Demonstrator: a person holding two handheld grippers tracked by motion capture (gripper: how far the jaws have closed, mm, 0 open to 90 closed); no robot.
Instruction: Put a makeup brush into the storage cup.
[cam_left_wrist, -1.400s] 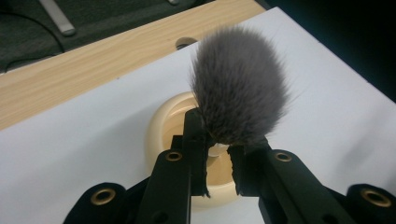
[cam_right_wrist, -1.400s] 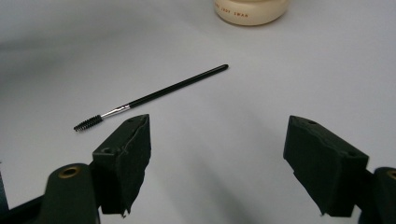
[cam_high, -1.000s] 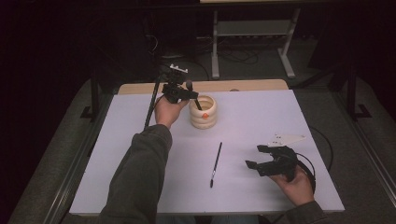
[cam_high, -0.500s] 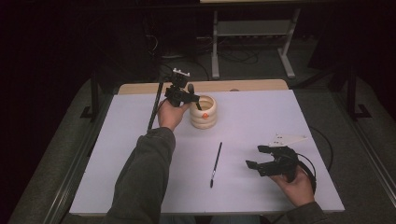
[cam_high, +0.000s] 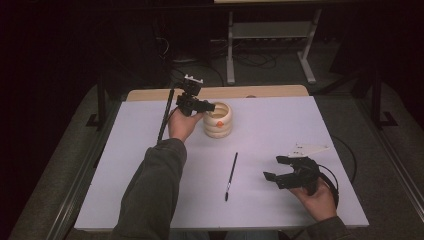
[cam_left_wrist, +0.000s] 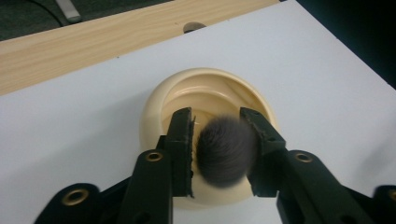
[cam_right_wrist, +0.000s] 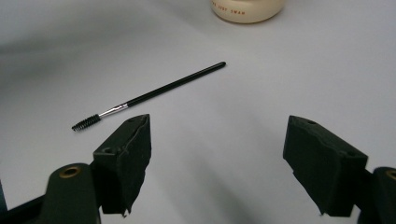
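A white-topped bench (cam_high: 310, 125) stands in a dark room. The left gripper (cam_left_wrist: 215, 135) hangs over the cream cup (cam_high: 218, 120) — its jaws have just been opening, a blurred dark brush head (cam_left_wrist: 226, 150) between them. A thin black brush (cam_high: 230, 175) lies mid-bench. The right gripper (cam_high: 278, 168) rests near it, jaws spread — nothing between.

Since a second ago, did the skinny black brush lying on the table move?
No. The skinny brush lies at the same slant, in the same spot below the cream holder.
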